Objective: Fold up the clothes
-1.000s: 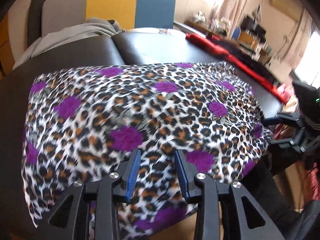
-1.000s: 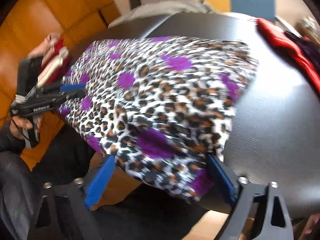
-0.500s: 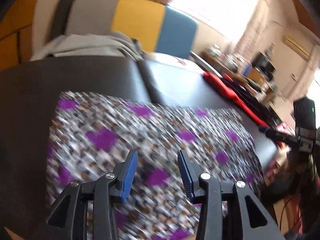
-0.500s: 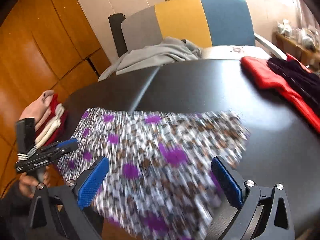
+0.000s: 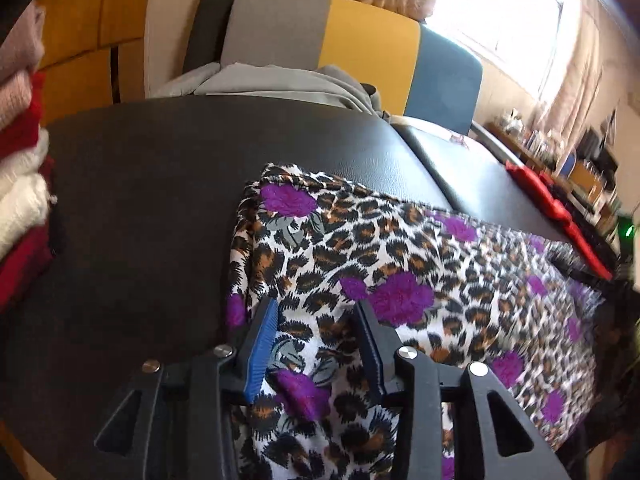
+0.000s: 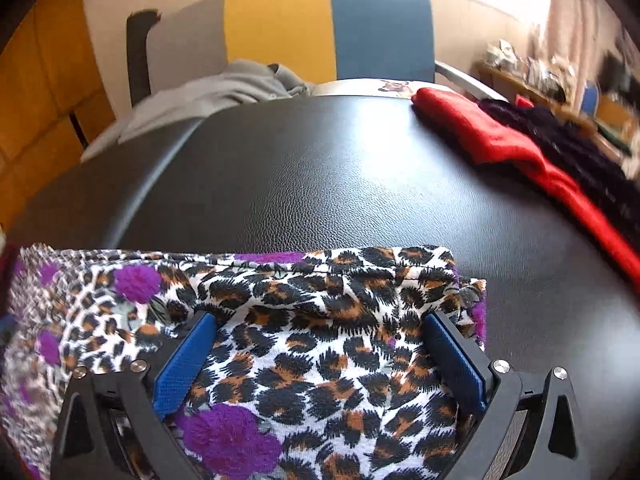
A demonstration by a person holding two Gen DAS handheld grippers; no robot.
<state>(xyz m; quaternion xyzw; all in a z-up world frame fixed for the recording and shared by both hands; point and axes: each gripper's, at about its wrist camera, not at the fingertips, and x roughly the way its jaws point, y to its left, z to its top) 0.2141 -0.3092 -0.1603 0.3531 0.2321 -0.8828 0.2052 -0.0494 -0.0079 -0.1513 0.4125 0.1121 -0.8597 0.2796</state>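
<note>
garment (image 5: 400,264) flat on table (image 6: 360,184) | red cloth (image 6: 500,144) beside it

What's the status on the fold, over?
Left gripper closing over leopard-print garment, no grip visible. Right gripper wide open above its corner. Garment lies flat on black table. Red cloth well clear.

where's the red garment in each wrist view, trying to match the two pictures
Left wrist view: the red garment is a thin strip at the right edge of the black table, beyond the leopard-print garment.
Right wrist view: the red garment is large at upper right, running down the right edge.
Shared landmark: the grey, yellow and blue chair back behind the table.
</note>
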